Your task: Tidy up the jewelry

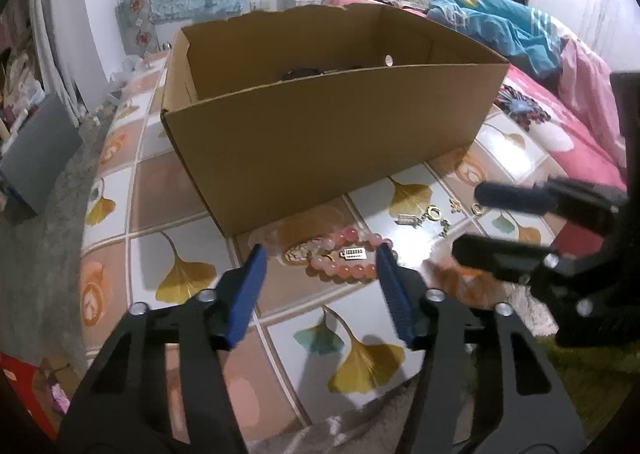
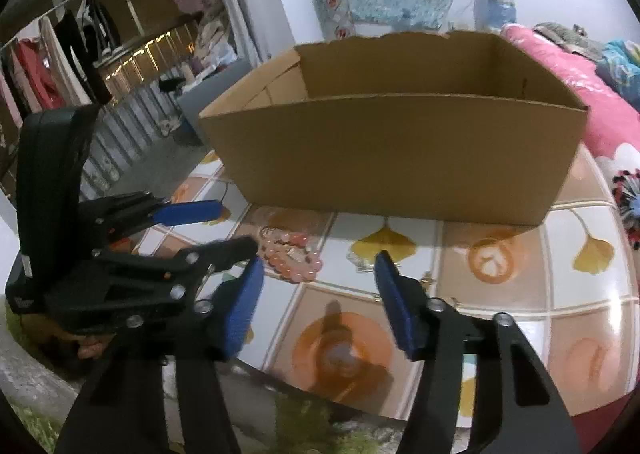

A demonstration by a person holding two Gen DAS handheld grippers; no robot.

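Where pink bead bracelet [image 1: 347, 256] lies coiled, glossy, silver charm [image 1: 353, 254] inside.

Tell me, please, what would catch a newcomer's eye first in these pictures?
The big open cardboard box standing in the middle of the tiled table dominates both views. Just in front of it lies a pink bead bracelet, framed by the open left gripper, with small gold trinkets to its right. The right gripper, also open, hovers over the tiles nearby.
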